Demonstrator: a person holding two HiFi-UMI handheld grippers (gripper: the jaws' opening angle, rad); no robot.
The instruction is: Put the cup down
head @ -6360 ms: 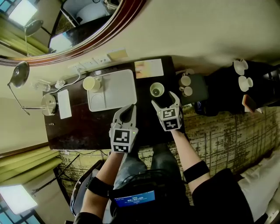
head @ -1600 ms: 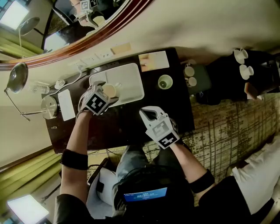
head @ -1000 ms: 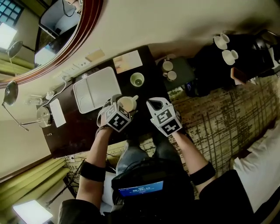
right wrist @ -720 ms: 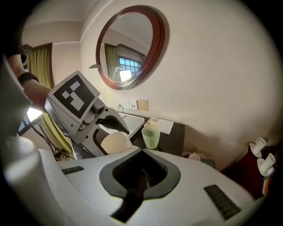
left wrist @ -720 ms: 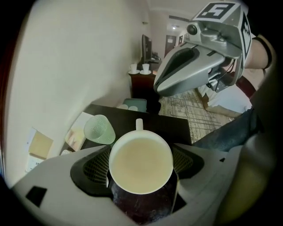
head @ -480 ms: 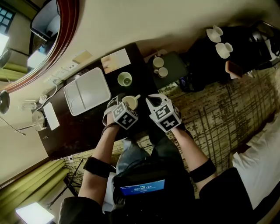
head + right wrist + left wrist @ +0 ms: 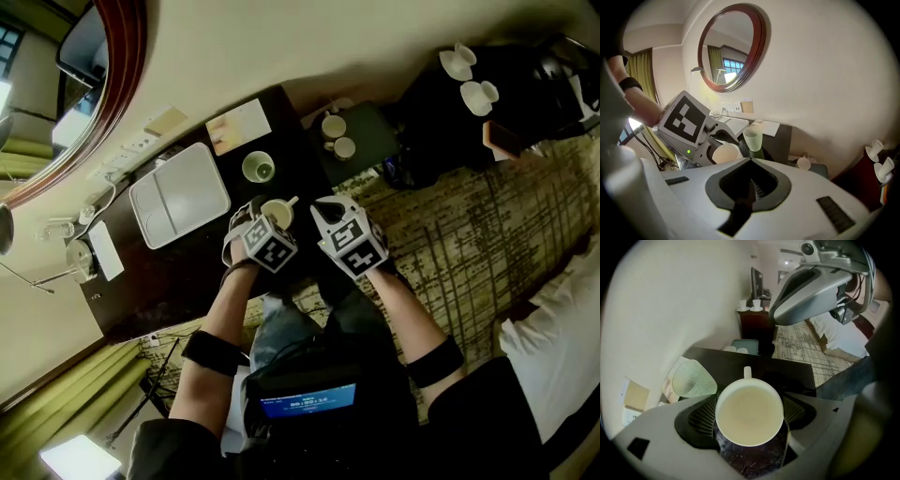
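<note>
The white cup (image 7: 749, 401) with a small handle sits between the pads of my left gripper (image 7: 749, 416), which is shut on its sides and points steeply down. Dark table (image 7: 787, 373) shows right under it; I cannot tell whether the cup touches it. In the head view the cup (image 7: 278, 211) hangs at the table's near right part, just short of a green glass tumbler (image 7: 259, 168). My right gripper (image 7: 323, 208) is shut and empty, close beside the cup on its right. The right gripper view shows its own jaws (image 7: 751, 164) closed, with the cup (image 7: 725, 152) just past them.
A white tray (image 7: 178, 194) lies on the dark table (image 7: 178, 272) to the left, with a paper card (image 7: 238, 127) by the wall. A small dark tray with two cups (image 7: 337, 141) stands to the right. Patterned carpet (image 7: 469, 216) lies beyond the table's edge.
My left gripper has carried the cup from the white tray across to the table's right part and lowered it next to the tumbler. The right gripper drifted slightly and stayed shut.
</note>
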